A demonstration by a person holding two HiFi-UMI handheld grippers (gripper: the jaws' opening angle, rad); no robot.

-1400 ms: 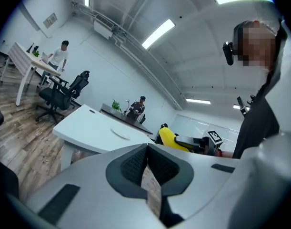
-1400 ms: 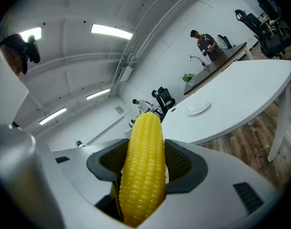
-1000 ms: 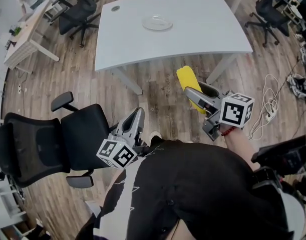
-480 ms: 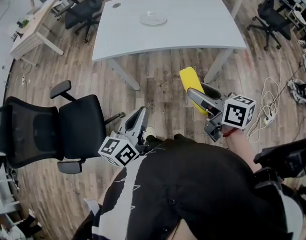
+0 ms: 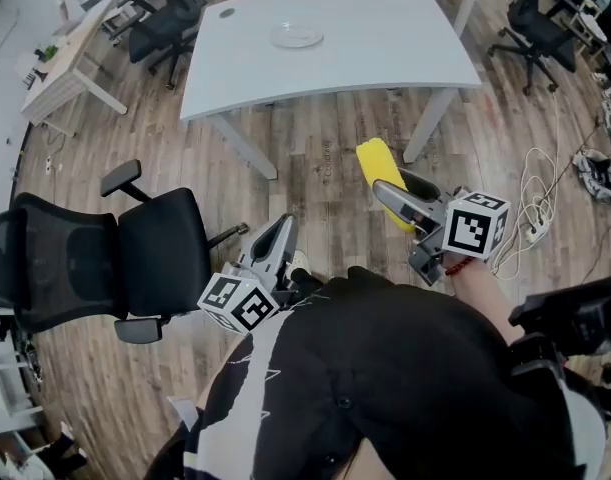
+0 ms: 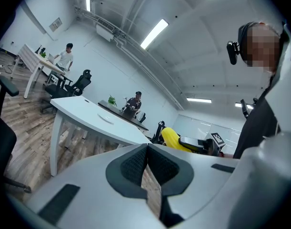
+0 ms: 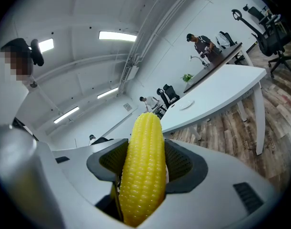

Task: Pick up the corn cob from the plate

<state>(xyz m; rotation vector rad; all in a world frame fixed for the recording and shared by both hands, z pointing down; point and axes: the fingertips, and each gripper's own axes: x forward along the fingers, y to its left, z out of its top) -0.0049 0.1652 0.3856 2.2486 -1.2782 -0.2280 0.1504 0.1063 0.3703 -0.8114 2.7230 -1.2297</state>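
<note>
Clearly, the one corn cob (image 7: 143, 162) was clamped between the jaws of the right gripper (image 5: 393, 182) — its long axis ran along them, the tip jutting past the fingertips toward the far table (image 5: 385, 53). It hung over the wooden floor (image 5: 315, 183), well apart from the single plate (image 5: 296, 36) on that table. The left gripper (image 6: 146, 152) held nothing — jaws pressed together.
</note>
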